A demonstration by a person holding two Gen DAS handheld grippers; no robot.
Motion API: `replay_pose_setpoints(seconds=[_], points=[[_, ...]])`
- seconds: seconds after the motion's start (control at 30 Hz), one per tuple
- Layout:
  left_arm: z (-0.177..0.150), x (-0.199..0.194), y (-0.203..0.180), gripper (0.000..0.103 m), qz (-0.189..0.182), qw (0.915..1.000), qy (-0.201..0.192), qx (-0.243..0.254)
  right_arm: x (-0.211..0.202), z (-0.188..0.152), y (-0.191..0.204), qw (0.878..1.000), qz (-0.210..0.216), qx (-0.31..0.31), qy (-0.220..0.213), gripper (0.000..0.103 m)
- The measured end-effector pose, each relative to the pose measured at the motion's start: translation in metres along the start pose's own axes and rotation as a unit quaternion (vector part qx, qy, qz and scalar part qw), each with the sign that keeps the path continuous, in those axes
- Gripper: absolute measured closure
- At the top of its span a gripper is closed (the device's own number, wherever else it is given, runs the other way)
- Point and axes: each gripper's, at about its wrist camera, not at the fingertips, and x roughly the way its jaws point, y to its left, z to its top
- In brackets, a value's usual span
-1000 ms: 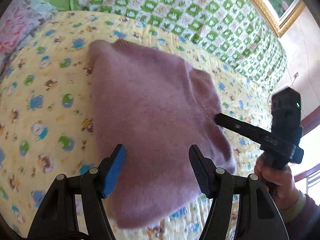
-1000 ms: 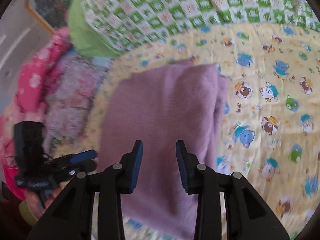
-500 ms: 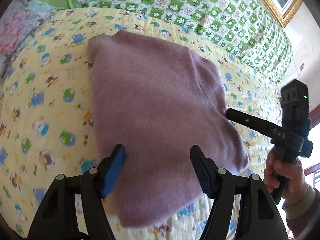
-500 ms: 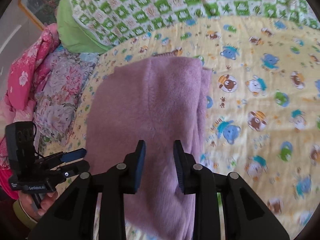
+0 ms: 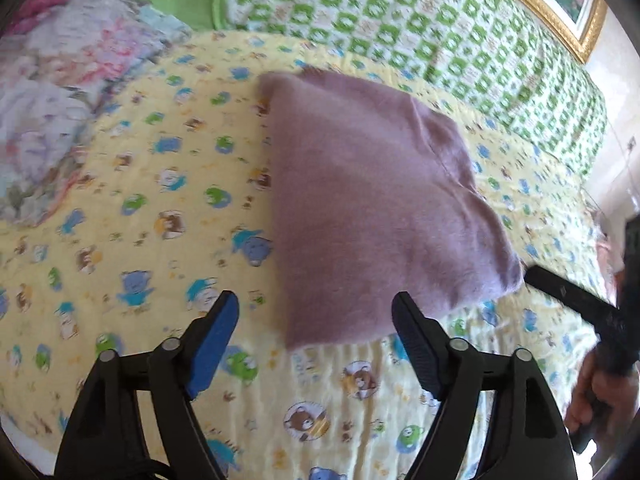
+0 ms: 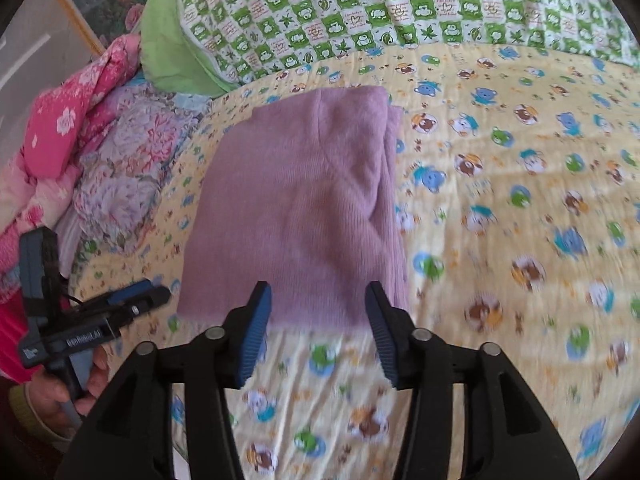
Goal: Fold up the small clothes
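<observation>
A folded mauve knit sweater lies flat on the yellow cartoon-print quilt; it also shows in the right wrist view. My left gripper is open and empty, held above the quilt just short of the sweater's near edge. My right gripper is open and empty, over the sweater's near hem. The right gripper's black finger shows in the left wrist view beside the sweater's right corner. The left gripper's fingers show at the left of the right wrist view.
A green-and-white checked blanket and a green pillow lie beyond the sweater. Pink and floral bedding is piled at the left. A gold-framed picture hangs on the wall. The quilt's near edge drops off below the grippers.
Both grippers have pulled back from the sweater toward the near edge of the bed. The right gripper's jaws have opened wider. The sweater lies folded where it was.
</observation>
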Motion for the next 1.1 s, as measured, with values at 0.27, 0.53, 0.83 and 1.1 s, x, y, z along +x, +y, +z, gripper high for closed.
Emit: replay_pose_setpoints(seconds=[0.27, 0.53, 0.83, 1.1], points=[[-0.018, -0.029, -0.002, 0.019, 0.028, 0.9984, -0.049, 0.010, -0.020, -0.034, 0.030, 0.999, -0.024, -0.042, -0.019, 0.036], [-0.036, -0.057, -0.021, 0.017, 0.055, 0.9906, -0.089, 0.088, -0.043, -0.037, 0.051, 0.994, -0.042, -0.079, -0.057, 0.024], [-0.034, -0.075, -0.023, 0.010, 0.076, 0.9844, -0.126, 0.097, -0.050, -0.032, 0.067, 0.989, -0.057, -0.114, -0.077, 0.013], [-0.037, -0.042, -0.015, 0.007, 0.078, 0.9890, -0.086, 0.092, -0.025, -0.038, 0.056, 0.990, -0.071, -0.107, -0.050, 0.009]])
